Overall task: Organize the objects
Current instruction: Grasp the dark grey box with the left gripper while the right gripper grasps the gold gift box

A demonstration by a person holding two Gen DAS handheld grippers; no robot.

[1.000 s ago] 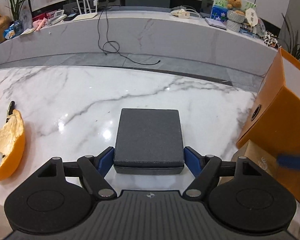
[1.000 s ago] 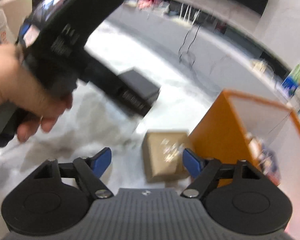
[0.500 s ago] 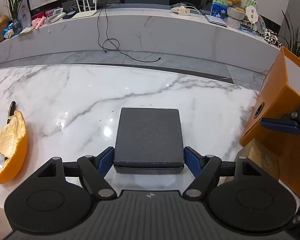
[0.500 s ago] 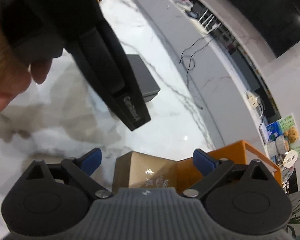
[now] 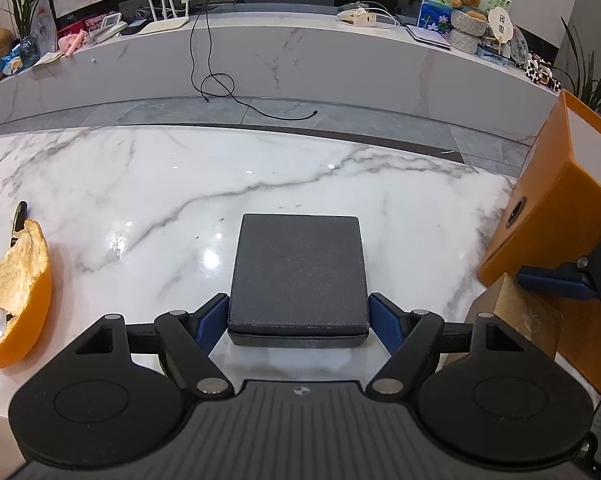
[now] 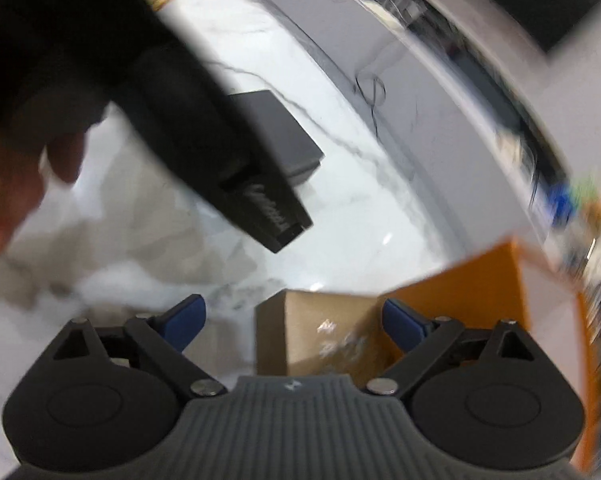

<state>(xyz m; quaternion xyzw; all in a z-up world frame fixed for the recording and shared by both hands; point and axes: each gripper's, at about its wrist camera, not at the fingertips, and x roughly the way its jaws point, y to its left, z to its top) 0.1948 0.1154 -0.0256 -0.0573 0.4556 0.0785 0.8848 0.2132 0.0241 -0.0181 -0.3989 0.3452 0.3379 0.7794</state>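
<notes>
Nearest us in the left wrist view, our left gripper [image 5: 298,320] is clamped on the near edge of the dark grey box [image 5: 298,276], both blue pads against its sides; the box lies flat on the marble table [image 5: 140,184]. Only this view shows the torn orange peel [image 5: 18,296] at the left edge.

In the blurred right wrist view, our right gripper [image 6: 292,318] stands wide apart, and its jaws have just been opening. The tan box [image 6: 320,334] lies between the pads, touched by neither, hard against the orange box [image 6: 476,284]. This view alone shows a hand [image 6: 16,184] on the left tool; its lettering is unreadable.

Beyond, a black cable [image 5: 212,60] hangs from the ledge.
</notes>
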